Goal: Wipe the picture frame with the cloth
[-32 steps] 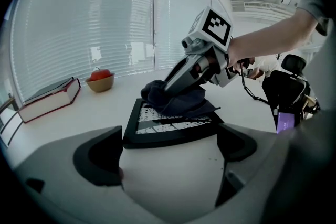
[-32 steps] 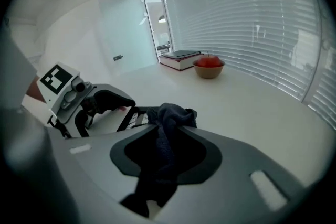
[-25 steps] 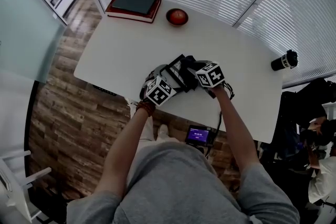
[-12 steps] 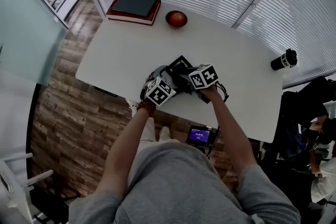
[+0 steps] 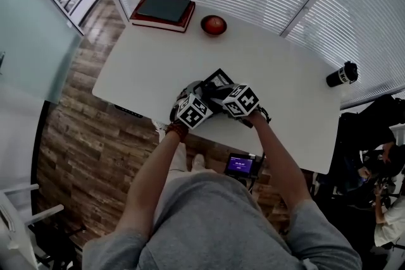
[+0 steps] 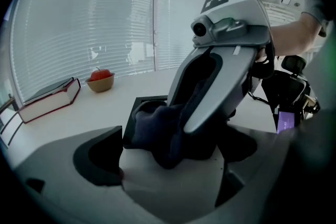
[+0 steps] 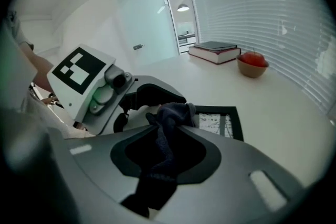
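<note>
A black picture frame lies flat near the front edge of the white table. My left gripper straddles the frame's near end. In the left gripper view its left pad touches the frame's black border, and the pale picture shows between the jaws. My right gripper is shut on a dark blue cloth. The bunched cloth rests on the frame, close in front of my left gripper. The cloth and right gripper hide the frame's middle.
A red book with a dark one on top and a bowl holding an apple stand at the table's far left. A black bottle lies at the far right. A small lit screen hangs below the table's near edge. Window blinds run behind.
My right gripper has slid left across the frame with the cloth, ending closer to my left gripper. The left gripper and the frame have stayed put.
</note>
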